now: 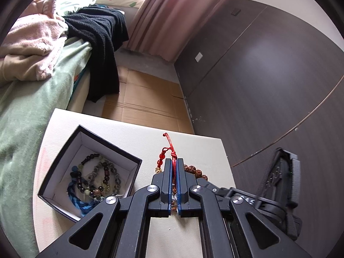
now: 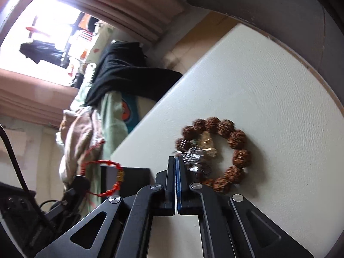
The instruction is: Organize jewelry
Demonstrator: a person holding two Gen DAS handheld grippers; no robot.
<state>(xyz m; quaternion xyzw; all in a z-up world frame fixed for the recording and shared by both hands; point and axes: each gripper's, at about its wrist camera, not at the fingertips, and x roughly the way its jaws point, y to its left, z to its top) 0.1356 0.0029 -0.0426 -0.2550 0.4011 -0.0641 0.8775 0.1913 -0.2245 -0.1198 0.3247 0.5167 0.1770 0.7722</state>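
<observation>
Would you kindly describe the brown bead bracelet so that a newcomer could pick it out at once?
Start at the white table beside the bed. Left of centre stands an open black box of bracelets; the brown bracelet lies outside it on the bare tabletop, right beside the right claw. Unlike the box's smooth glossy beads, its beads are large, rough and knobbly, ringing a silvery charm.
</observation>
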